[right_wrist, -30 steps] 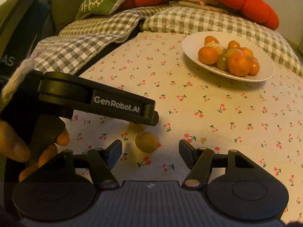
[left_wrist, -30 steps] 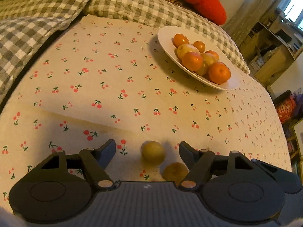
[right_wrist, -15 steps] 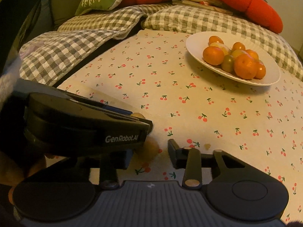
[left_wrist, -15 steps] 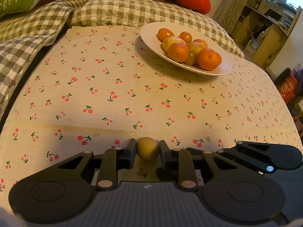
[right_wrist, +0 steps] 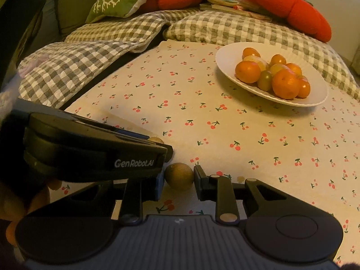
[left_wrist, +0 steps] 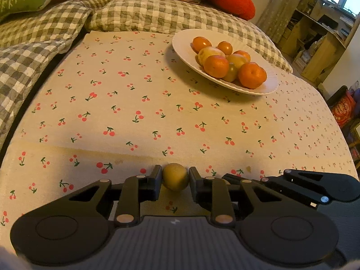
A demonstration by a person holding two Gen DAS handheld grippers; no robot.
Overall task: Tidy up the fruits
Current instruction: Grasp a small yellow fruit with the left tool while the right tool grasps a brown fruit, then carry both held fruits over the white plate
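A second ago both your tools stood open around the fruits; now each is clamped. Your left tool [left_wrist: 175, 178] grips a small greenish fruit [left_wrist: 175, 179] on the cloth; your right tool [right_wrist: 179, 176] grips a second fruit [right_wrist: 179, 175] just beside it. The surface wears a cherry-print cloth [left_wrist: 135, 103]. The plate [left_wrist: 184, 47] of oranges sits well apart at the far side. Checked cushions [left_wrist: 157, 15] lie behind, shelves [left_wrist: 319, 40] at the right. In the right view, the left tool's body hides much of the near left.
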